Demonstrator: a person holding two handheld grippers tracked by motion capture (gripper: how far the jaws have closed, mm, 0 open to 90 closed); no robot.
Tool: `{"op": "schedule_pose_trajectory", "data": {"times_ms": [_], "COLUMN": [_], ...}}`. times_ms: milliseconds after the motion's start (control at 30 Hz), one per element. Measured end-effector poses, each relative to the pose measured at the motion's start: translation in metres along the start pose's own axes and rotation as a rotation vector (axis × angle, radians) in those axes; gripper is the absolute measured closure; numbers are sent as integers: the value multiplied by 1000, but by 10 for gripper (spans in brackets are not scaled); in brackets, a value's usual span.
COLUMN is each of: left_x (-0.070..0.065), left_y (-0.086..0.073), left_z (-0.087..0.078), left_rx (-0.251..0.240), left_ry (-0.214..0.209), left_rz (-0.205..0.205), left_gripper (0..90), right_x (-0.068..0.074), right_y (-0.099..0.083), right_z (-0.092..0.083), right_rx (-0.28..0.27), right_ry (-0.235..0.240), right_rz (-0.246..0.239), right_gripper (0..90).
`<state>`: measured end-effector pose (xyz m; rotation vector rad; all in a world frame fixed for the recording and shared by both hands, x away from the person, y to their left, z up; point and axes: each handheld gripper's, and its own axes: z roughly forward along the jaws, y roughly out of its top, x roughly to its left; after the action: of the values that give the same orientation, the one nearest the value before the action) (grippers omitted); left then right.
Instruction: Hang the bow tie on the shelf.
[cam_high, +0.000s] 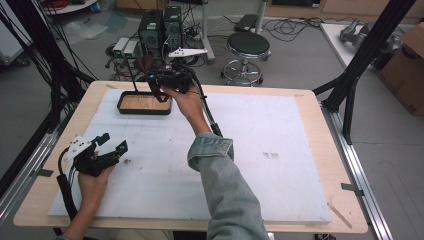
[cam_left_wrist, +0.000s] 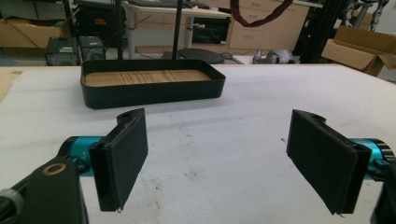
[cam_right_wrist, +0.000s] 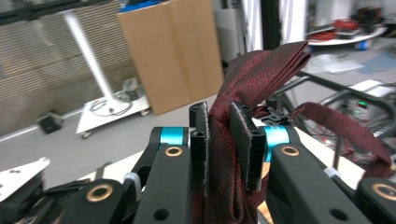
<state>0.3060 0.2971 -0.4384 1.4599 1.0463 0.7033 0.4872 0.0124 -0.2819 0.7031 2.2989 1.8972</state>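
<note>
A dark red tie (cam_high: 149, 66) is pinched between the jaws of my right gripper (cam_high: 156, 78), held in the air over the right end of a black tray (cam_high: 145, 111) with a wooden floor. In the right gripper view my right gripper (cam_right_wrist: 223, 140) is shut on the folded tie (cam_right_wrist: 261, 65), which sticks up past the pads and loops off to the right. My left gripper (cam_high: 112, 142) rests low over the white mat at the near left, open and holding nothing. In the left gripper view its wide-apart jaws (cam_left_wrist: 224, 158) point at the tray (cam_left_wrist: 152, 91), and a loop of the tie (cam_left_wrist: 261, 18) hangs at the top.
The white mat (cam_high: 260, 150) covers most of the wooden table (cam_high: 310, 92). Thin black posts (cam_left_wrist: 179, 28) rise behind the tray. Beyond the far edge stand a stool (cam_high: 248, 45) and computer boxes (cam_high: 160, 27). A black frame leg (cam_high: 357, 65) stands at the right.
</note>
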Motion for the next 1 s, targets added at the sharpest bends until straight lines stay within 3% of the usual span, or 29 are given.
{"op": "schedule_pose_trajectory", "data": {"times_ms": [200,333,700,867,1000], "left_x": [0,0,0,1,1], "left_y": [0,0,0,0,0], "left_z": [0,0,0,0,0], "left_rx": [-1,3,-1,-1,-1], "left_ry": [1,1,3,4,2], "left_rz": [-1,4,1,-1,0], "left_gripper": [208,209,209,209,209], "right_x": [1,2,-30,-37,-40], "right_y": [-2,-3,-6,-3,0], "right_z": [-2,-8,-2,9,18], "right_rx": [21,14,-19,3,21], "right_ry": [31,26,8,-18,-51], "right_rz": [4,7,58,77,61], "right_gripper": [780,780,781,781,781]}}
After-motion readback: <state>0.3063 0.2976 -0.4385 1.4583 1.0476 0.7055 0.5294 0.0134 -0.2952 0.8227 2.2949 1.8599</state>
